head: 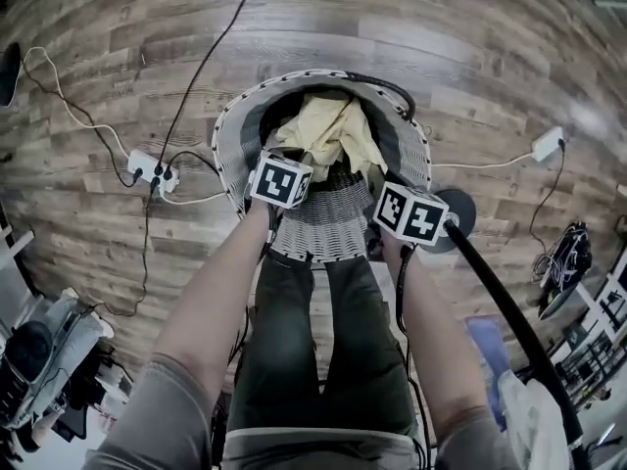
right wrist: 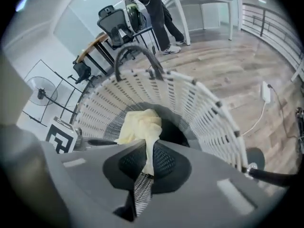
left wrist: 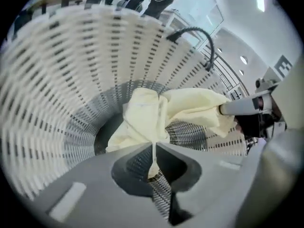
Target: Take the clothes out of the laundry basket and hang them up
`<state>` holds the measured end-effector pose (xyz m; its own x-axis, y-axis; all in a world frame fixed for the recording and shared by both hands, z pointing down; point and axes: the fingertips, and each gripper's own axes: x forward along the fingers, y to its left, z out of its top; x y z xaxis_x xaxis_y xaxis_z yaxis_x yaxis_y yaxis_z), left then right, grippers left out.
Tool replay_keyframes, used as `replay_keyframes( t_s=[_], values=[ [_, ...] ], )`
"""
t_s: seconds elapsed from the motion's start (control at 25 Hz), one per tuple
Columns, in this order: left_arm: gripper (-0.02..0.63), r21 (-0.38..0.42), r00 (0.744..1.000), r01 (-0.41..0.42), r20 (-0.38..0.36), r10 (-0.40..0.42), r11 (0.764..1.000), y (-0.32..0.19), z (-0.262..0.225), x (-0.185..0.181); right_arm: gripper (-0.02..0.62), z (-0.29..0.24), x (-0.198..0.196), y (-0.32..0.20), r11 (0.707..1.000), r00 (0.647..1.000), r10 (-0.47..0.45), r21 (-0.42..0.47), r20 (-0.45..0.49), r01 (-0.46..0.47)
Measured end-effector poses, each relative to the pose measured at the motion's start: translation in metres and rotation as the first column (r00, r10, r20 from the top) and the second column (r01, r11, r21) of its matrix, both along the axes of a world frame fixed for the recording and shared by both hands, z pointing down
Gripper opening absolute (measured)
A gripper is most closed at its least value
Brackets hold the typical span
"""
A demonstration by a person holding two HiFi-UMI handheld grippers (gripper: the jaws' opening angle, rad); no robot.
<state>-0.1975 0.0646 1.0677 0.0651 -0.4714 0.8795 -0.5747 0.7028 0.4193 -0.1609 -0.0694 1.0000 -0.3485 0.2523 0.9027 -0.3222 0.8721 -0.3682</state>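
Observation:
A pale yellow garment (head: pixel 331 130) hangs bunched inside the white slatted laundry basket (head: pixel 240 125) on the wooden floor. My left gripper (left wrist: pixel 154 148) is shut on a fold of the yellow garment (left wrist: pixel 152 115), which runs up from between its jaws. My right gripper (right wrist: pixel 145 151) is shut on another part of the same garment (right wrist: pixel 140 125). Both grippers are held over the near rim of the basket, with the left gripper (head: pixel 294 169) and the right gripper (head: pixel 377 194) on either side of the cloth. The basket's bottom shows dark under the cloth.
A black stand pole (head: pixel 509 316) slants from a round base (head: pixel 460 213) right of the basket. Cables and a power strip (head: pixel 147 167) lie on the floor to the left. A desk, chairs and a standing person (right wrist: pixel 152 8) are beyond the basket. Equipment crowds both lower corners.

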Motion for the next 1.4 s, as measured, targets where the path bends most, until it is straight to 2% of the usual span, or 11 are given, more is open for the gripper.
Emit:
replay_keyframes(
  t_s=[0.12, 0.24, 0.36, 0.6, 0.76, 1.0, 1.2, 1.4],
  values=[
    [0.028, 0.015, 0.999, -0.02, 0.03, 0.019, 1.0, 0.003, -0.045, 0.002, 0.038, -0.056, -0.001, 0.005, 0.999, 0.998, -0.001, -0.046, 0.058, 0.004],
    [0.009, 0.065, 0.995, -0.037, 0.098, 0.03, 0.997, 0.001, -0.103, -0.004, 0.038, -0.115, -0.002, 0.002, 0.997, 0.992, 0.017, -0.076, 0.123, -0.007],
    [0.009, 0.103, 0.987, -0.087, 0.143, 0.072, 0.991, 0.002, -0.156, -0.003, 0.038, -0.179, -0.002, -0.003, 0.995, 0.98, 0.032, -0.098, 0.195, -0.013],
    [0.009, 0.134, 0.973, -0.139, 0.203, 0.11, 0.981, 0.001, -0.244, 0.005, 0.037, -0.302, -0.004, 0.004, 0.99, 0.938, -0.035, -0.116, 0.346, 0.08],
    [0.009, 0.162, 0.959, -0.12, 0.272, 0.073, 0.98, 0.003, -0.304, -0.002, 0.037, -0.379, -0.016, 0.0, 0.99, 0.889, -0.062, -0.084, 0.453, 0.112],
    [0.008, 0.226, 0.918, -0.111, 0.396, 0.013, 0.968, 0.017, -0.41, -0.018, 0.037, -0.487, -0.031, -0.013, 0.987, 0.798, -0.132, 0.001, 0.587, 0.163],
    [0.006, 0.279, 0.871, -0.112, 0.489, -0.041, 0.954, 0.036, -0.494, -0.031, 0.037, -0.565, -0.029, -0.022, 0.988, 0.724, -0.137, 0.045, 0.676, 0.146],
    [0.006, 0.354, 0.832, -0.083, 0.539, -0.13, 0.932, 0.055, -0.576, -0.052, 0.037, -0.639, -0.019, -0.04, 0.994, 0.648, -0.103, 0.066, 0.754, 0.082]
  ],
)
